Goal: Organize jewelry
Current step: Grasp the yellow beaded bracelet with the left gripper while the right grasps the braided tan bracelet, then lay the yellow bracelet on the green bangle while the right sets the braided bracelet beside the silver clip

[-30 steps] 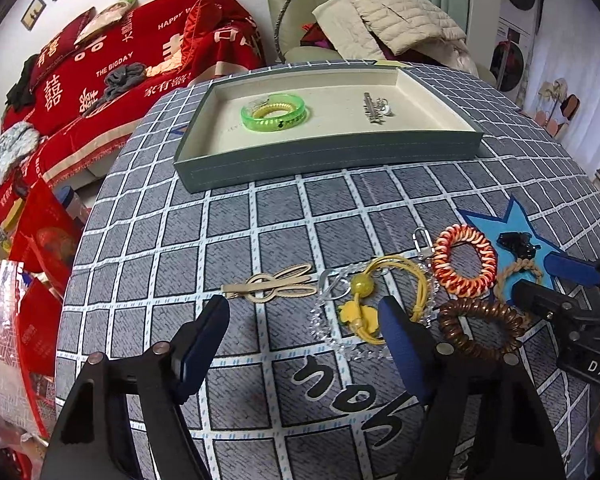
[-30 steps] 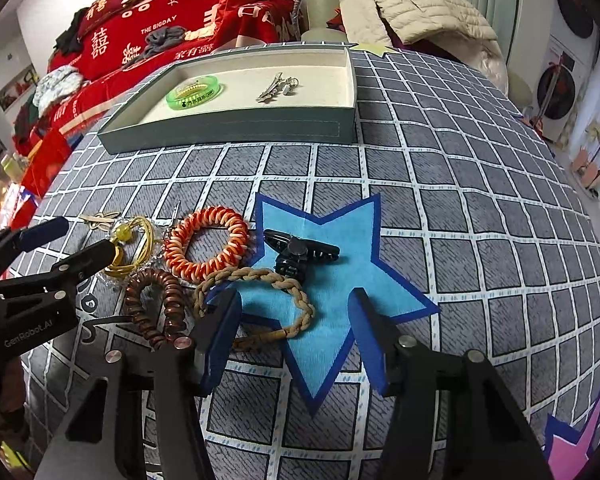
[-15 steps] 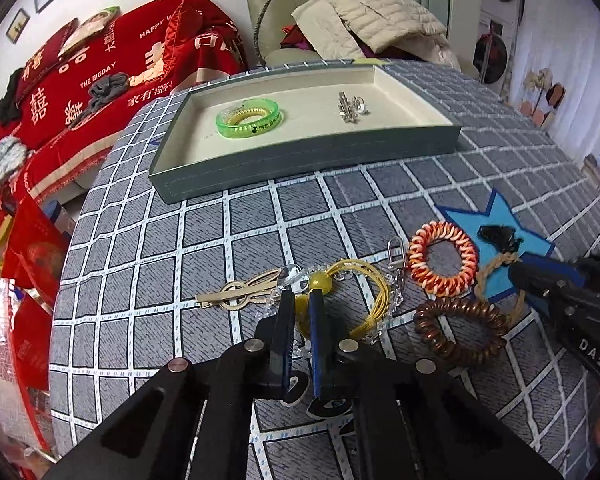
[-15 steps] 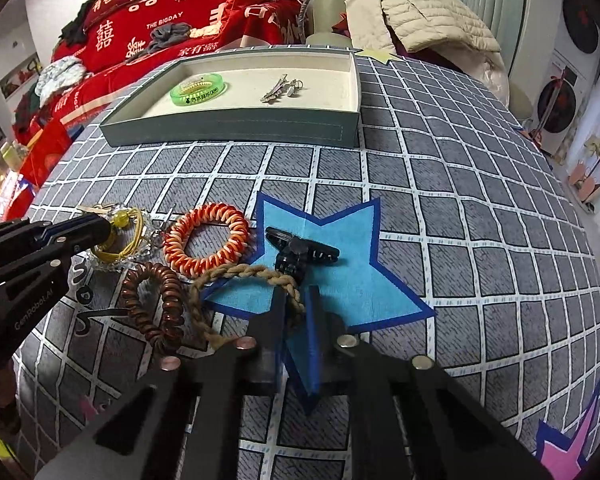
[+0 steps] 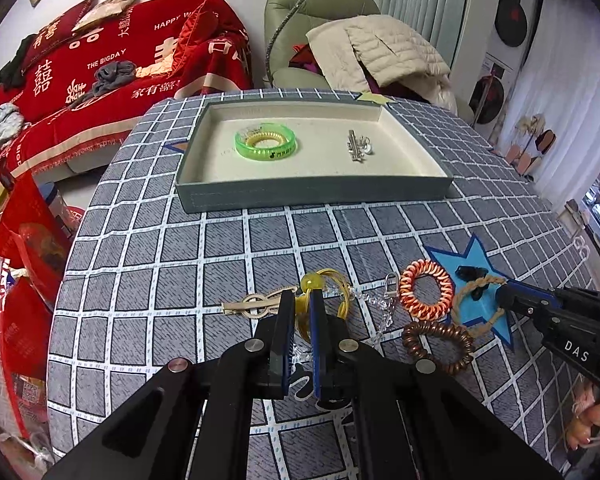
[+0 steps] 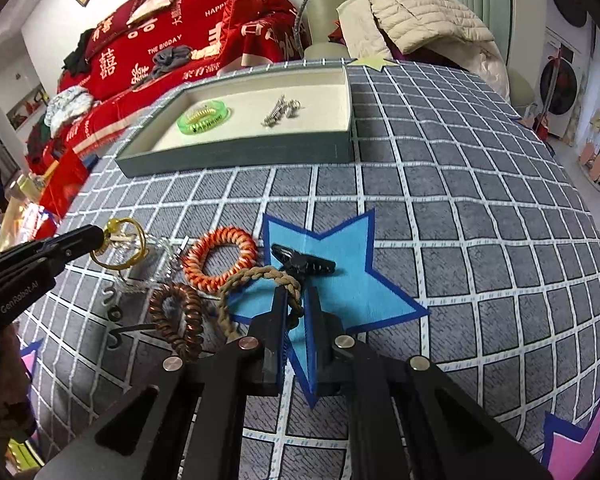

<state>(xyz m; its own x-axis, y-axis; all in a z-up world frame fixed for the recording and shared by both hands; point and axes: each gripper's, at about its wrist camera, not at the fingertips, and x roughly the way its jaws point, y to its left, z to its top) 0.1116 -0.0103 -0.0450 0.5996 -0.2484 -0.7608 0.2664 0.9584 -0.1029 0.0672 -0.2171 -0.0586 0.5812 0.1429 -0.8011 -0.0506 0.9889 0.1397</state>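
My left gripper (image 5: 301,310) is shut on a yellow corded hair tie with a bead (image 5: 311,281), near the table's front. A clear bead chain (image 5: 380,309) trails from the tie. My right gripper (image 6: 295,314) is shut on a tan braided cord loop (image 6: 260,274) that lies over a blue star patch. The grey tray (image 5: 312,197) stands further back. It holds a green bangle (image 5: 267,145) and a silver clip (image 5: 358,148). An orange coil tie (image 5: 408,276), a brown coil tie (image 5: 412,336), a black claw clip (image 6: 304,264) and a beige hair clip (image 5: 252,304) lie between the two grippers.
The round table wears a grey checked cloth (image 5: 148,248) whose edge drops off at the left. Beyond it are a red-covered sofa (image 5: 100,64) and a green armchair (image 5: 300,12) with a beige jacket. A hand (image 5: 592,424) holds the right gripper's handle.
Both grippers were open a second ago and have since shut, the left on the yellow tie, the right on the braided cord. The left has since risen slightly with the tie.
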